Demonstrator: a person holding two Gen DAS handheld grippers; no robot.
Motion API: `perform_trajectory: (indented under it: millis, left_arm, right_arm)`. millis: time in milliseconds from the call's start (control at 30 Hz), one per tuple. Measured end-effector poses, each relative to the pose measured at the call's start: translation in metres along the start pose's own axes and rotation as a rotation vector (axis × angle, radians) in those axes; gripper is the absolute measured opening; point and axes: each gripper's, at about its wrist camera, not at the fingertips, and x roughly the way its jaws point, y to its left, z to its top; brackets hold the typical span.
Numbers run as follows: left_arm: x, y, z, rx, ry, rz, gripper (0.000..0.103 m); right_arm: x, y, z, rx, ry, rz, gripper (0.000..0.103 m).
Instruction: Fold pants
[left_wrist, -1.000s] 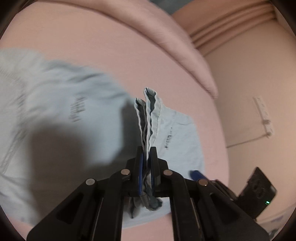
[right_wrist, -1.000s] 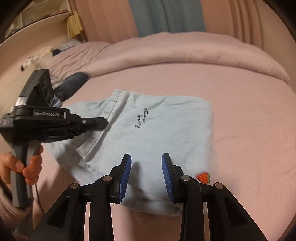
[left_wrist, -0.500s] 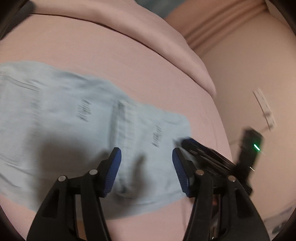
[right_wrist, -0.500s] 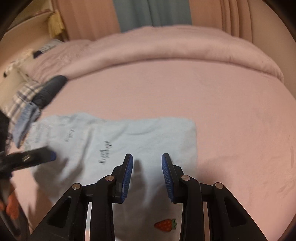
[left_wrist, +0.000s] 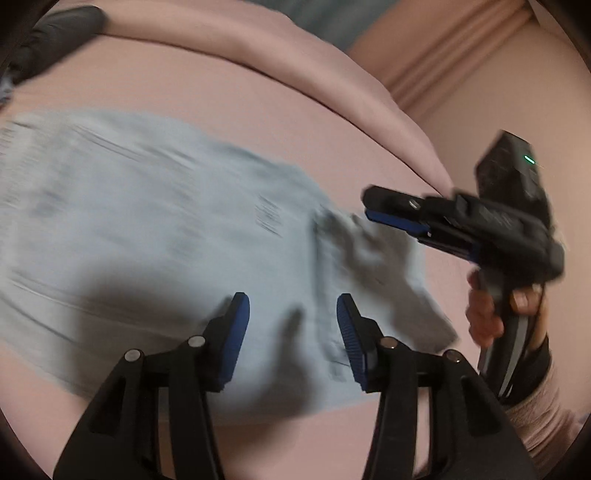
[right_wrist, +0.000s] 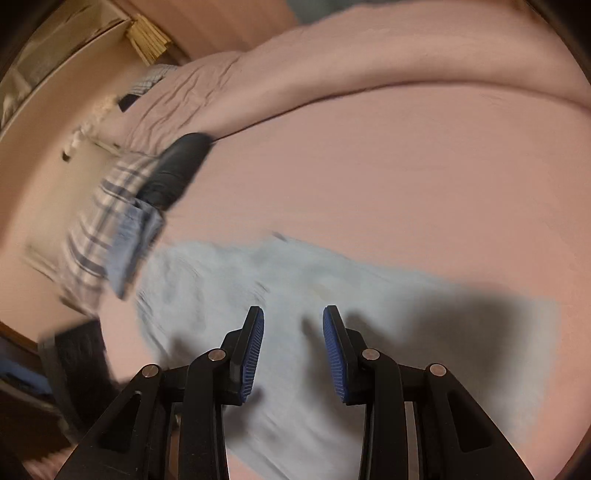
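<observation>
The light blue pants (left_wrist: 159, 229) lie folded flat on the pink bed, blurred by motion; they also show in the right wrist view (right_wrist: 388, 306). My left gripper (left_wrist: 293, 308) is open and empty, just above the pants' near right part. My right gripper (right_wrist: 293, 321) is open and empty above the pants. It also shows in the left wrist view (left_wrist: 373, 206), held in a hand at the right, over the pants' right end.
The pink bed sheet (right_wrist: 388, 177) spreads around the pants, with a rolled pink duvet (right_wrist: 369, 55) at the back. A dark garment (right_wrist: 177, 170) and plaid and blue clothes (right_wrist: 110, 236) lie at the left. A wooden shelf (right_wrist: 55, 74) stands beyond.
My left gripper let go of the pants' edge and opened; the fabric now lies flat. Both grippers moved over the pants, the right one swinging toward the right end.
</observation>
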Motion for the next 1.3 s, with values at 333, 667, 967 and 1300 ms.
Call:
perform_trajectory:
  millis: [333, 667, 967, 1300]
  left_arm:
    - [-0.022, 0.059, -0.014, -0.019, 0.011, 0.066, 0.032]
    - [-0.045, 0.087, -0.026, -0.125, -0.015, 0.089, 0.003]
    - [-0.103, 0.120, -0.046, -0.366, -0.219, 0.130, 0.089]
    - [-0.098, 0.153, -0.020, -0.597, -0.257, 0.000, 0.088]
  right_arm:
    - [0.092, 0.016, 0.034, 0.042, 0.296, 0.061, 0.022]
    - [0.086, 0.051, 0.045, -0.110, 0.100, -0.268, 0.008]
    - [0.046, 0.086, -0.025, -0.244, 0.102, -0.151, 0.012]
    - [0.060, 0.099, -0.052, -0.225, 0.119, -0.190, 0.014]
